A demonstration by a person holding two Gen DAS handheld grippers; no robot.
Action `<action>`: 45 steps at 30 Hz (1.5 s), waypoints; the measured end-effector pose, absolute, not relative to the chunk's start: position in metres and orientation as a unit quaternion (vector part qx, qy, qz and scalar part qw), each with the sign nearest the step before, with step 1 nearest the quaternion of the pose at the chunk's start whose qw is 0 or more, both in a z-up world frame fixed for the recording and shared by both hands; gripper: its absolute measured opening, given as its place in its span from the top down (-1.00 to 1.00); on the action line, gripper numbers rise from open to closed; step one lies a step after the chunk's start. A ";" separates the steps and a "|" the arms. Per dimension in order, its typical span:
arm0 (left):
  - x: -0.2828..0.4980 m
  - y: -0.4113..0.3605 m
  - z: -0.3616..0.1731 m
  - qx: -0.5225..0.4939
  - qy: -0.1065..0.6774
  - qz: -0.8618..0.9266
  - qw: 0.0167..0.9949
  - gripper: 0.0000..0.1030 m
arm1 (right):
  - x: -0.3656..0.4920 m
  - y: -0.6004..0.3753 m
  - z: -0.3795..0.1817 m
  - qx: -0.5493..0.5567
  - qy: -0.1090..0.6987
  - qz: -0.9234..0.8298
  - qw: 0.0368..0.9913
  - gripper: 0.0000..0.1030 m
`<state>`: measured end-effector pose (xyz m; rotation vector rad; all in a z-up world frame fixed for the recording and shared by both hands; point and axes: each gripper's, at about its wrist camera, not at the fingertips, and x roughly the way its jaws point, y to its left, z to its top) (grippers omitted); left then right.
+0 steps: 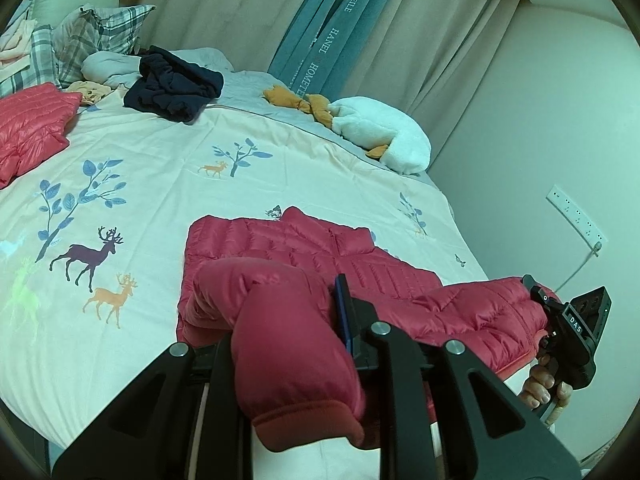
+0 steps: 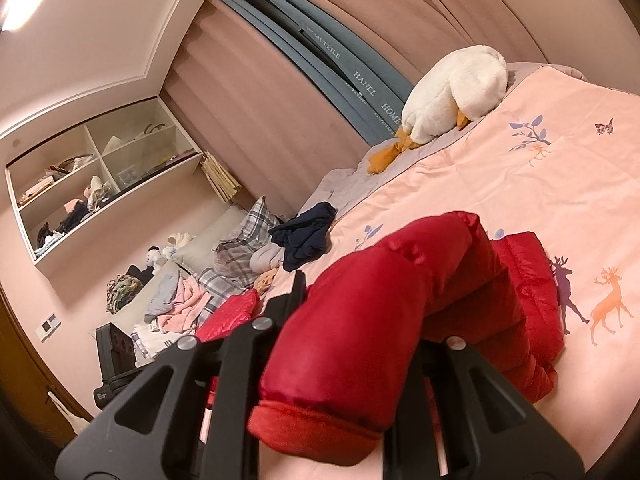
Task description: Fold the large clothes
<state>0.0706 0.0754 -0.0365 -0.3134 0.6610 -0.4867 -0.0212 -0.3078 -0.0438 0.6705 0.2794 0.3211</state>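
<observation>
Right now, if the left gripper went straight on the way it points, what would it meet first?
Beyond the sleeve it grips, the left gripper would probably meet the red down jacket's body on the bedspread; depth is unclear.

Lower centre: left gripper [image 1: 288, 344] clamped on red puffer jacket [image 1: 320, 248] sleeve; right gripper [image 1: 568, 320] at right gripping other sleeve; deer-print bedspread [image 1: 160, 184] beneath.

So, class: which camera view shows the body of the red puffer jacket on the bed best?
The left wrist view: the red puffer jacket lies spread across the duvet, body and both sleeves visible. The right wrist view shows mostly one sleeve close up, hiding most of the body.
</observation>
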 end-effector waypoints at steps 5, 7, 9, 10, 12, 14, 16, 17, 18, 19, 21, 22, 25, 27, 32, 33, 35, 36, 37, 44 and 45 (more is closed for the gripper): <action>0.078 0.075 -0.040 -0.152 0.324 -0.233 0.904 0.62 | -0.014 -0.310 -0.048 0.329 0.140 0.155 0.921 0.68; 0.081 0.075 -0.042 -0.153 0.327 -0.231 0.903 0.62 | -0.013 -0.310 -0.049 0.330 0.140 0.154 0.921 0.68; 0.084 0.075 -0.044 -0.152 0.329 -0.231 0.903 0.62 | -0.010 -0.311 -0.050 0.331 0.142 0.153 0.920 0.68; 0.085 0.074 -0.045 -0.152 0.330 -0.230 0.903 0.62 | -0.008 -0.312 -0.051 0.331 0.142 0.152 0.920 0.68; 0.088 0.074 -0.046 -0.150 0.331 -0.230 0.903 0.62 | -0.006 -0.312 -0.052 0.332 0.143 0.151 0.920 0.68; 0.091 0.073 -0.048 -0.151 0.333 -0.229 0.902 0.62 | -0.004 -0.312 -0.054 0.332 0.145 0.149 0.920 0.68; 0.095 0.072 -0.050 -0.150 0.335 -0.228 0.902 0.62 | -0.001 -0.312 -0.055 0.333 0.146 0.147 0.920 0.68; 0.096 0.072 -0.051 -0.151 0.336 -0.228 0.901 0.62 | 0.000 -0.312 -0.056 0.334 0.147 0.146 0.920 0.68; 0.097 0.071 -0.051 -0.151 0.338 -0.228 0.901 0.62 | 0.001 -0.312 -0.056 0.334 0.147 0.146 0.920 0.68; 0.099 0.071 -0.053 -0.151 0.339 -0.227 0.901 0.62 | 0.002 -0.312 -0.056 0.334 0.148 0.145 0.920 0.68; 0.102 0.070 -0.054 -0.150 0.340 -0.227 0.900 0.62 | 0.004 -0.313 -0.058 0.335 0.149 0.144 0.919 0.68; 0.103 0.069 -0.054 -0.149 0.340 -0.227 0.900 0.62 | 0.004 -0.313 -0.059 0.335 0.149 0.143 0.919 0.68; 0.106 0.068 -0.056 -0.146 0.342 -0.227 0.900 0.62 | 0.008 -0.313 -0.060 0.336 0.152 0.142 0.919 0.68; 0.108 0.067 -0.057 -0.146 0.343 -0.226 0.900 0.62 | 0.010 -0.313 -0.061 0.335 0.153 0.141 0.919 0.68; 0.115 0.065 -0.059 -0.146 0.346 -0.224 0.899 0.62 | 0.015 -0.313 -0.061 0.333 0.154 0.139 0.920 0.68; 0.115 0.065 -0.060 -0.146 0.346 -0.224 0.900 0.62 | 0.016 -0.313 -0.060 0.332 0.154 0.139 0.920 0.68; 0.117 0.065 -0.060 -0.145 0.346 -0.224 0.900 0.62 | 0.019 -0.313 -0.058 0.327 0.153 0.139 0.922 0.67; 0.119 0.064 -0.060 -0.144 0.346 -0.223 0.900 0.62 | 0.021 -0.313 -0.056 0.326 0.151 0.140 0.923 0.67; 0.121 0.064 -0.059 -0.142 0.345 -0.222 0.901 0.62 | 0.022 -0.313 -0.055 0.325 0.150 0.141 0.923 0.67; 0.137 0.057 -0.052 -0.132 0.332 -0.218 0.908 0.62 | 0.037 -0.316 -0.051 0.319 0.144 0.133 0.927 0.67; 0.140 0.056 -0.051 -0.131 0.330 -0.217 0.909 0.62 | 0.040 -0.317 -0.051 0.317 0.145 0.129 0.928 0.67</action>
